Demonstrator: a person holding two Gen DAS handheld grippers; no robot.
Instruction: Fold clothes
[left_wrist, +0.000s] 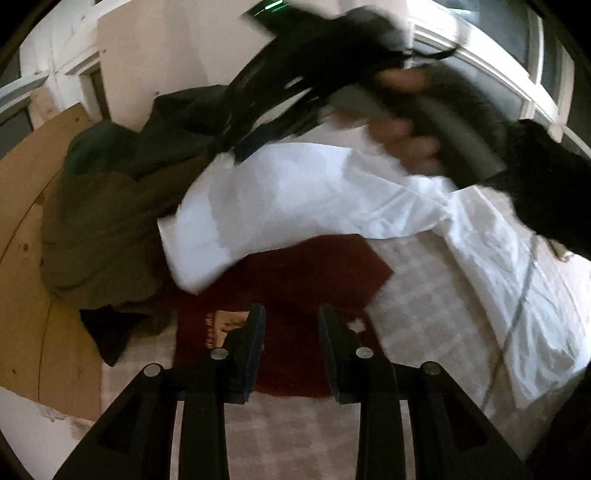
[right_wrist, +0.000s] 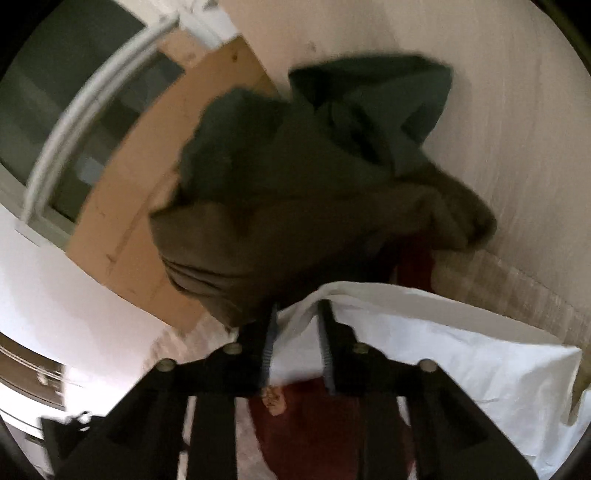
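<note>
From the left wrist view, the left gripper (left_wrist: 291, 325) hangs above a maroon shirt (left_wrist: 317, 280) with its fingers (left_wrist: 255, 332) a narrow gap apart and nothing between them. The maroon shirt lies flat on a pale checked bed cover (left_wrist: 424, 314), with a printed patch showing just beyond the left finger. Past it, a white shirt (left_wrist: 295, 206) is lifted off the bed and stretches across the view from the lower right up toward the middle. It partly covers the far edge of the maroon shirt. Farther on and to the left sits a heap of dark green and olive clothes (left_wrist: 110, 206) next to a wooden board (left_wrist: 26, 236). At the top right, a hand (left_wrist: 402, 133) in a dark sleeve grips the handle of the right gripper (left_wrist: 236, 147), which is blurred; its tips reach the top edge of the white shirt beside the heap.

From the right wrist view, the right gripper (right_wrist: 297, 332) has its fingers (right_wrist: 327, 332) slightly apart with a fold of the white shirt (right_wrist: 424, 347) lying between them; whether the pads press on the cloth, I cannot tell. Below it lies the maroon shirt (right_wrist: 314, 417). Beyond is the heap of clothes (right_wrist: 295, 192), then the wooden board (right_wrist: 147, 177) and a wall (right_wrist: 480, 92).
</note>
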